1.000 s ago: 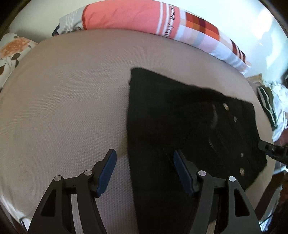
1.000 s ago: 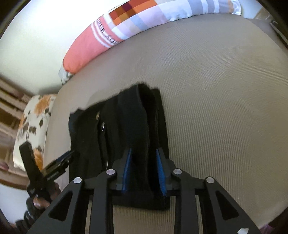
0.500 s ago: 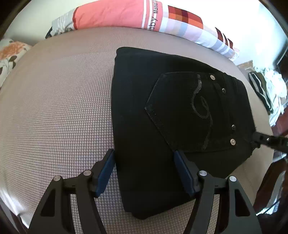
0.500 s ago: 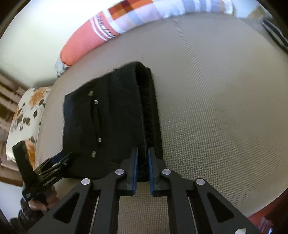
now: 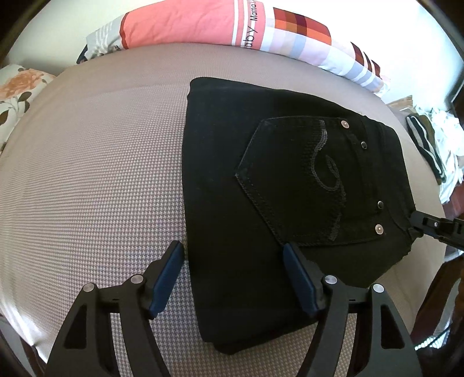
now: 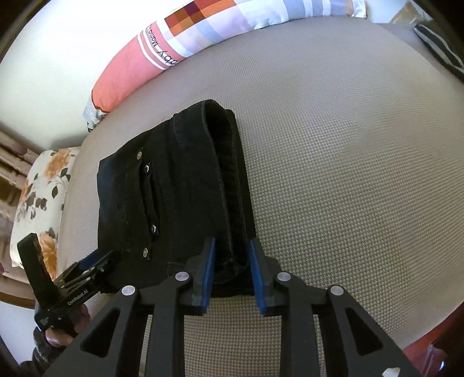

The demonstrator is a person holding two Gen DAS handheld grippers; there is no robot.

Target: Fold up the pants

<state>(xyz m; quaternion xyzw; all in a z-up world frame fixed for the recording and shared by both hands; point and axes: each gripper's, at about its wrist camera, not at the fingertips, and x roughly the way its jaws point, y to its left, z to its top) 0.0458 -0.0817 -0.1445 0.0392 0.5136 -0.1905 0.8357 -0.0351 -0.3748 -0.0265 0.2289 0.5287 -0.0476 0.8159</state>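
The black pants (image 5: 290,185) lie folded into a compact rectangle on the beige bed (image 5: 95,179), back pocket up. My left gripper (image 5: 233,275) is open, its jaws astride the near left part of the fold. In the right wrist view the pants (image 6: 174,188) show their waistband end. My right gripper (image 6: 232,269) is partly open, its blue pads on either side of the thick folded edge without squeezing it. The left gripper also shows in the right wrist view (image 6: 90,269), and the right gripper's tip at the pants' right edge in the left wrist view (image 5: 435,226).
A pink and checked pillow (image 5: 220,26) lies along the far edge of the bed. A floral cushion (image 6: 37,191) sits at the left. A heap of other clothes (image 5: 435,145) lies at the bed's right side. The bed's near edge is close below both grippers.
The pants have been laid down flat and stopped moving. My right gripper was shut on the folded edge half a second ago and has now opened. The left gripper stays open.
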